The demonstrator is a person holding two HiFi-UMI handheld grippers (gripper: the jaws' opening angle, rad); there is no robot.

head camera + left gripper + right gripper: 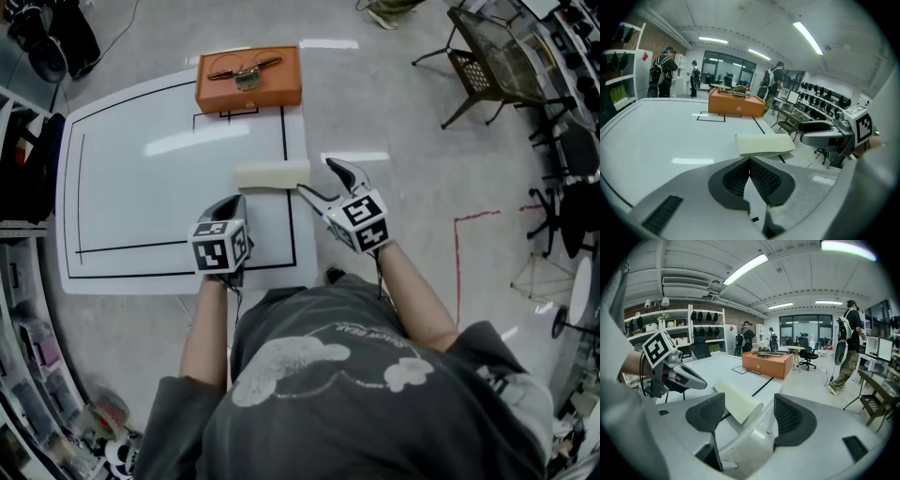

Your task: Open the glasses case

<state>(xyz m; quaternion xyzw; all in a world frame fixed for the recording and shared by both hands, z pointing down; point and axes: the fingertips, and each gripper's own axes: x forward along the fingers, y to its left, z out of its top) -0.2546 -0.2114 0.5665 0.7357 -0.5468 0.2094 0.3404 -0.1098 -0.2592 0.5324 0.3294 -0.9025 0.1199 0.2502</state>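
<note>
A cream glasses case [273, 175] lies closed by the right edge of the white table [141, 187]. In the left gripper view the case [764, 144] is just ahead of the jaws, and in the right gripper view the case [735, 401] sits between and beyond the pads. My left gripper [232, 206] is shut and empty, a little short of the case; its pads [761, 177] touch. My right gripper [327, 183] is open at the case's right end, off the table edge, its pads [792, 420] wide apart and apart from the case.
An orange box [248, 81] with a pair of glasses [245, 71] on top stands at the table's far edge. Black chairs [492, 56] and red floor tape [458, 253] lie to the right. Shelving [23, 150] runs along the left. People stand in the background.
</note>
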